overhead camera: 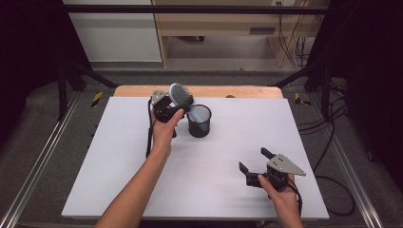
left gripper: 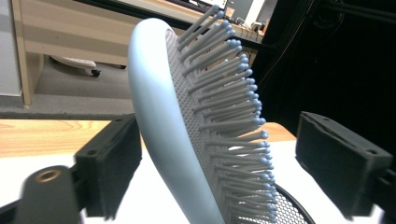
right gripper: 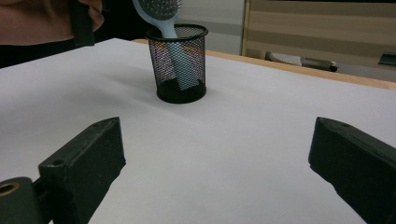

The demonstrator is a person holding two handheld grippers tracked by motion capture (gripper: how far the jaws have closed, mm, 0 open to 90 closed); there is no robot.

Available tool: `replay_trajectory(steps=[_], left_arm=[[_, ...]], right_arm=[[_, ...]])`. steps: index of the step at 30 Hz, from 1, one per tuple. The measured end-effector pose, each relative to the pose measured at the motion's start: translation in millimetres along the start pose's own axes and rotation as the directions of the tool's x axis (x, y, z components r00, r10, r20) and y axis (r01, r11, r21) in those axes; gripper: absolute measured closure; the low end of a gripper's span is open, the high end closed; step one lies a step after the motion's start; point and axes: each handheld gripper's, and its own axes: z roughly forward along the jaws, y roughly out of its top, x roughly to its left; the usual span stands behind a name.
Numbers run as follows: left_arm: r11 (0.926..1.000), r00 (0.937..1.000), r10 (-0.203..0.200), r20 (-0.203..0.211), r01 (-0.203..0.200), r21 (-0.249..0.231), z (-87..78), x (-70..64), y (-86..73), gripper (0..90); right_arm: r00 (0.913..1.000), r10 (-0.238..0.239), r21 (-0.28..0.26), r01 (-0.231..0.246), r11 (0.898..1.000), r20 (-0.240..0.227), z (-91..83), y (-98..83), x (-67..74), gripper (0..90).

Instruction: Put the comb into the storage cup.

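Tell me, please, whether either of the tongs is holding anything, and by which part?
Nothing is held. The left tongs stand open around the hairbrush head, pads clear; its handle rests in the mesh cup. The right tongs are open.

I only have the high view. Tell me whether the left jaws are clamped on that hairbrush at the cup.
Observer: No. In the left gripper view, the left gripper's jaws stand apart on either side of the hairbrush head, and the bristle-side pad is clear of the bristles.
Operator: Report where the handle sits.
Observer: The right gripper view shows it through the mesh, inside the mesh cup, with its end down near the bottom.
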Motion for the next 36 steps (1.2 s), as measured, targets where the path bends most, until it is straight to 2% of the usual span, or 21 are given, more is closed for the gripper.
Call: replay_trajectory(steps=[6, 23, 29, 36], left_arm=[[0.9995, 0.9993, 0.032, -0.017, -0.032, 0.005, -1.8, -1.1, -2.4, 7.4], [0.9988, 0.9985, 0.047, -0.026, -0.047, 0.01, -7.1, -0.7, -5.5, 2.7], [0.9962, 0.9961, 0.079, -0.039, -0.078, 0.038, -11.6, -1.9, -8.9, 1.9], [0.9936, 0.9932, 0.108, -0.042, -0.107, 0.038, -19.6, -2.0, -8.6, 1.9]], right_arm=[[1.0, -0.001, 0.001, 0.001, 1.0, -0.002, 0.4, 0.0, 0.3, 3.7], [1.0, -0.002, 0.003, 0.002, 1.0, -0.006, 1.2, -0.3, 0.8, 3.7], [1.0, -0.002, 0.003, 0.002, 1.0, -0.008, 1.1, 0.0, 1.5, 3.7], [1.0, -0.005, 0.004, 0.005, 1.0, -0.007, 1.1, 0.0, 1.7, 3.7]])
